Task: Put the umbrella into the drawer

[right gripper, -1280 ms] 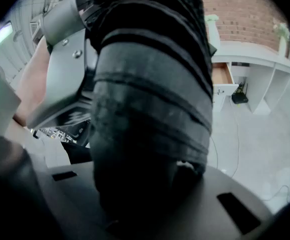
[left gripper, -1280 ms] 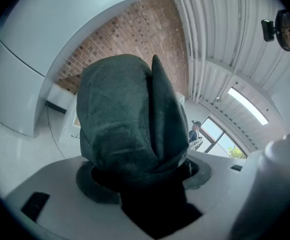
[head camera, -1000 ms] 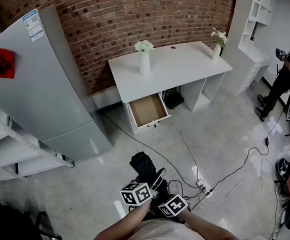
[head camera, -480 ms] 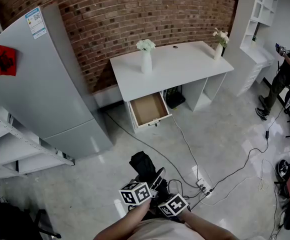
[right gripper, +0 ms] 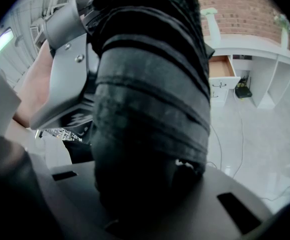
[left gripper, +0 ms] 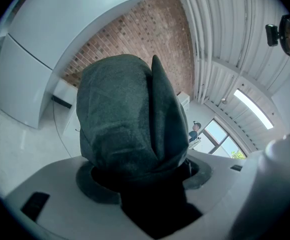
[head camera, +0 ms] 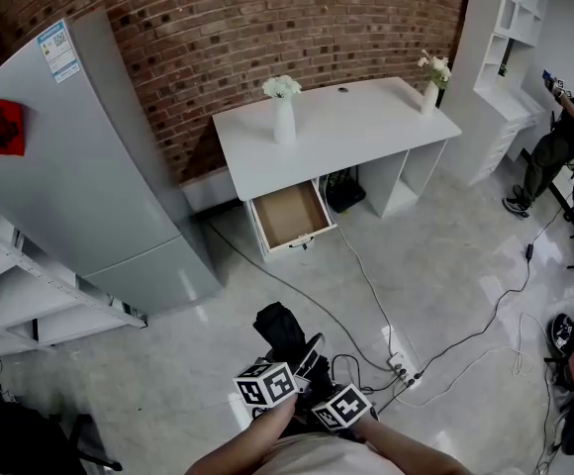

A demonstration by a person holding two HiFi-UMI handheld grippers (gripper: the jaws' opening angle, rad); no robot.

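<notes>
Brick wall (head camera: 267, 28), desk (head camera: 336, 132) beyond; umbrella (left gripper: 130, 114) masks most of both tool views.

Only slight changes, all in the head view. A faint drift of the whole room across the frame: first a touch to the right, then back to the left, readable on the grey fridge (head camera: 99, 166), the white desk (head camera: 356, 132), its vase (head camera: 284, 122) and the open drawer (head camera: 289, 216). At the right edge, a small move by the person (head camera: 564, 137) along the white shelving (head camera: 510, 28): now higher in the frame, feet nearer the shelving's base, raised hands further up against it.
</notes>
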